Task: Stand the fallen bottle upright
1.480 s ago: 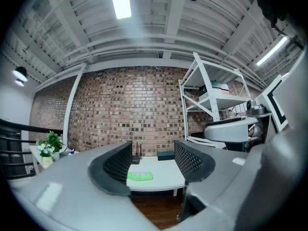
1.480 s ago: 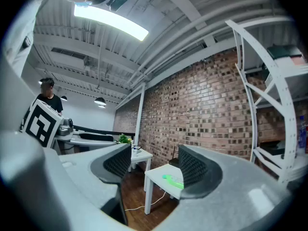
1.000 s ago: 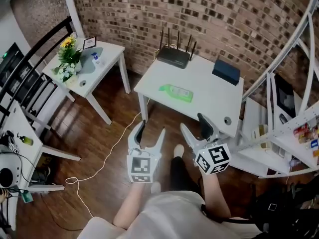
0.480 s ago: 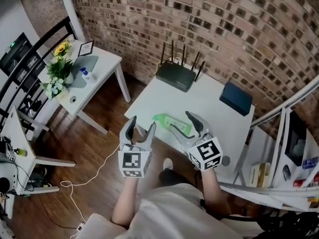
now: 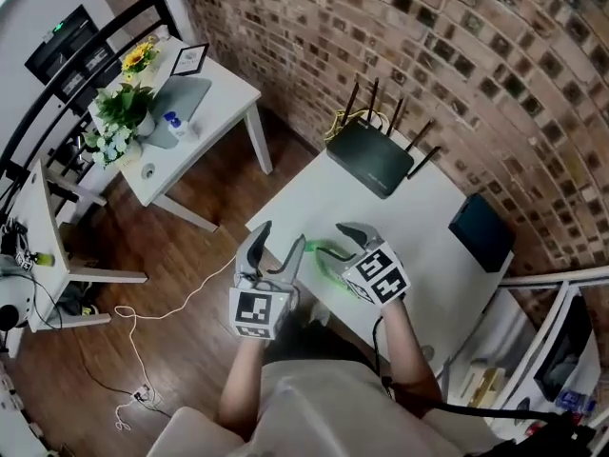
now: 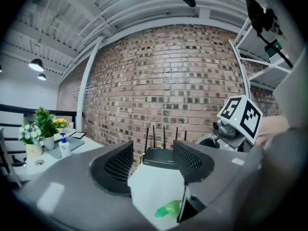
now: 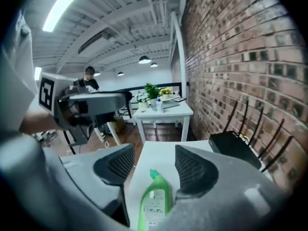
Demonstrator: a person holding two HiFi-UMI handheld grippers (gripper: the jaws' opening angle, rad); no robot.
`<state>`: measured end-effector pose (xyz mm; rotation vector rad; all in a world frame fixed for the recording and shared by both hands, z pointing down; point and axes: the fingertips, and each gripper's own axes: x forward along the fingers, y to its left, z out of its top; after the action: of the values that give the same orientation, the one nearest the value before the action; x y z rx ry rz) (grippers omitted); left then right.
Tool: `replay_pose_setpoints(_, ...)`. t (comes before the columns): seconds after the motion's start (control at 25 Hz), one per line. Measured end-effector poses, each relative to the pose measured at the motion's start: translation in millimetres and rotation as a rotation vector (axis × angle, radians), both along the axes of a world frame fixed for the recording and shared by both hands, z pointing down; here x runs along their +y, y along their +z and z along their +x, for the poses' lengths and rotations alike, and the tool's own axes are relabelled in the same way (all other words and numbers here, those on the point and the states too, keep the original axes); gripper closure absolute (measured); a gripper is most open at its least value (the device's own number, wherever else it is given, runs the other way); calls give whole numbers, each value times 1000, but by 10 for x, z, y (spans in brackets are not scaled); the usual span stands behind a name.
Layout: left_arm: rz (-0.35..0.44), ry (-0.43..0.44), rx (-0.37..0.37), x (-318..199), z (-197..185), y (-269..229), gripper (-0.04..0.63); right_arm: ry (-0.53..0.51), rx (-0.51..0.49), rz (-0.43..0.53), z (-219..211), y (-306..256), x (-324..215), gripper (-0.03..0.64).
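A green bottle lies on its side on the white table, cap pointing away from me in the right gripper view. My right gripper tilts down over it with the bottle low between its jaws. The jaws are closing, but the pads are still apart from the bottle. In the head view the right gripper covers most of the bottle. My left gripper hovers at the table's front left corner, open and empty. In the left gripper view the bottle's cap shows just below the right jaw.
A black router with antennas stands at the table's far edge by the brick wall. A dark blue box lies at the right. A second white table with flowers stands left. A white cable runs across the floor.
Both grippers have moved forward from above the floor to the table's front edge. The right gripper has tipped down over the bottle and its jaws have narrowed.
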<state>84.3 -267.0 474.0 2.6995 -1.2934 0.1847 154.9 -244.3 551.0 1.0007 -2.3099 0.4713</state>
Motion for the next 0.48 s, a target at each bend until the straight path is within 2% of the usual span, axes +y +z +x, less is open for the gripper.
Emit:
replay_pose_setpoints(0.12,-3,-58,-17,-262,-108,116,310,-170,104,-47,-277,430,-80,368)
replay_pose_setpoints(0.32,-69,-125,-13,-408,-303,341,311,-437,371,-150,-462,1308,-13,367)
replay_pose_setpoints(0.48,-110,-159,-17,-419,-499,511,311,-556,512,-202,-520,1832,-54,368)
